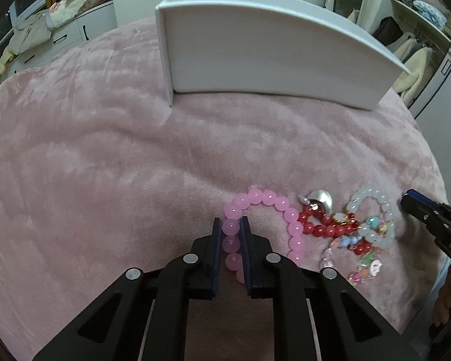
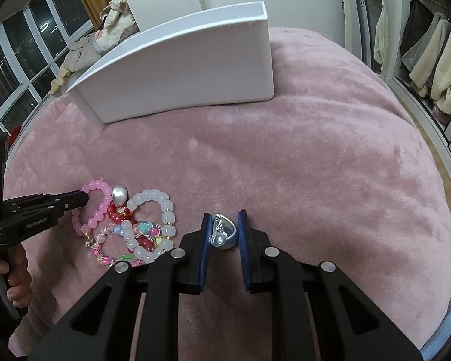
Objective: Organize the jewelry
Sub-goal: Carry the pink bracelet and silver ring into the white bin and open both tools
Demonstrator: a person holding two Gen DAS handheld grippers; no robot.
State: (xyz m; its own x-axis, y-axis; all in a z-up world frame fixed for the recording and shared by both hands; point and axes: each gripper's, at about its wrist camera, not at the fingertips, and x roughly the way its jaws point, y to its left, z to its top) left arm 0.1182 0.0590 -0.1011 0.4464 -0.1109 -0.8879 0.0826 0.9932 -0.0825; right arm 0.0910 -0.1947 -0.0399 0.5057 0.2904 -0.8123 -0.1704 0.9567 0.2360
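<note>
A pink bead bracelet [image 1: 267,198] lies on the pink blanket [image 1: 105,150], and my left gripper [image 1: 231,225] is shut on its left side. Beside it lie a red bead bracelet [image 1: 324,228], a white bead bracelet [image 1: 372,234], a colourful charm bracelet [image 1: 366,267] and a silver heart piece [image 1: 323,198]. My right gripper [image 2: 224,225] stands around a silver ring-like piece [image 2: 224,233], fingers close on both sides, the right one with a small gap. The white box [image 1: 255,54] stands behind, open at the top; it also shows in the right wrist view [image 2: 180,69].
The blanket [image 2: 315,165] covers a round surface that drops off at the edges. A window and piled clothes [image 2: 84,48] are at the left, a wardrobe with coats [image 2: 430,60] at the right. The jewelry pile [image 2: 141,228] lies left of my right gripper.
</note>
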